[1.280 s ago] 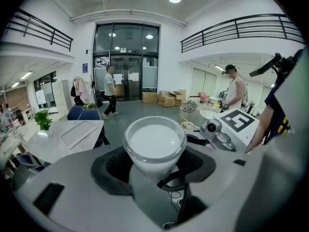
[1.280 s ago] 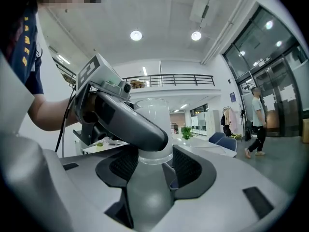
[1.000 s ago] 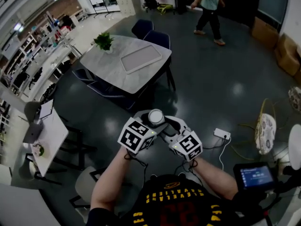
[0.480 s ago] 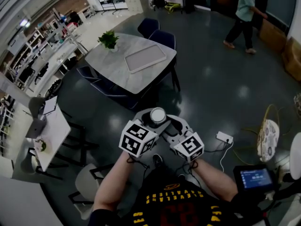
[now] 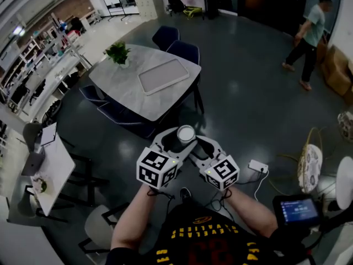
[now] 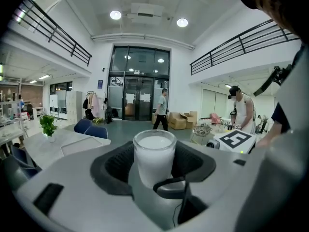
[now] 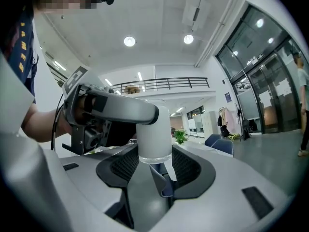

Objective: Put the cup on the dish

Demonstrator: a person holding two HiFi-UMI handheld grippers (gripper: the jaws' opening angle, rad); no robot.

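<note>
Currently both claws meet on 1 cup [image 5: 186, 134], held in the air in front of the person's chest, above the dark floor [image 5: 248, 93].

Left claw [image 6: 154, 151]: clenched on the cup, with its black pads against the cup's 2 sides. The cup stands upright. It is frosted white, with a thick rim on top.

Right claw [image 7: 155, 158]: also clenched on the same cup, low down, with the cup's base visible between the pads. In the right gripper view, 1 jaw of the left claw crosses the cup's upper part.

Head view: the 2 marker cubes sit side by side, left cube [image 5: 157, 168] and right cube [image 5: 222, 173]. The cup is just beyond them, between the jaw tips.

The cup is well apart from the tabletop [image 5: 124, 90], which lies farther out and to the left.
- The tabletop carries 1 flat rectangular tray [image 5: 164, 76] and 1 potted plant [image 5: 118, 52] near its far corner.
- 2 dark blue chairs [image 5: 185, 51] stand at its far edge.
- 1 person [image 5: 310, 37] is mid-stride at upper right.
- A small lit screen [image 5: 297, 207] is at lower right.
- A white power strip [image 5: 257, 165] lies on the floor near the right arm.
</note>
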